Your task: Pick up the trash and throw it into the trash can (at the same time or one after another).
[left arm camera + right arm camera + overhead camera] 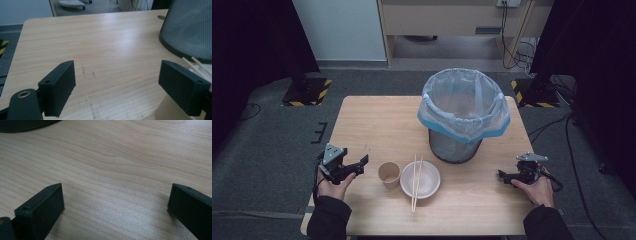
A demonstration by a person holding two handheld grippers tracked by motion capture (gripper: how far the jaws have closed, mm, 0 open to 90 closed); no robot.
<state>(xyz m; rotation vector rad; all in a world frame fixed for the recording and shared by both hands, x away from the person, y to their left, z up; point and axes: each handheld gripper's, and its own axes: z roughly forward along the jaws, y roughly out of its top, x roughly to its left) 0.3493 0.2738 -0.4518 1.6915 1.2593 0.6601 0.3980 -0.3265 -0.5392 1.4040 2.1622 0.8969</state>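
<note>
So both my grippers, left gripper (360,165) and right gripper (507,176), sit released near the desk's (372,120) front corners, grasping nothing. Paper cup (389,174) and bowl (420,179) with chopsticks (415,181) across it wait mid-front, probably headed for the lined bin (463,114) behind.

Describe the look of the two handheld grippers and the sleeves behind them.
Both grippers, the left gripper and the right gripper, are black with two blocky, flat-faced jaws, each bearing a small screw hole. A grey three-cornered plate tops each. A black cable trails from the right one. Both forearms wear dark sleeves.
</note>
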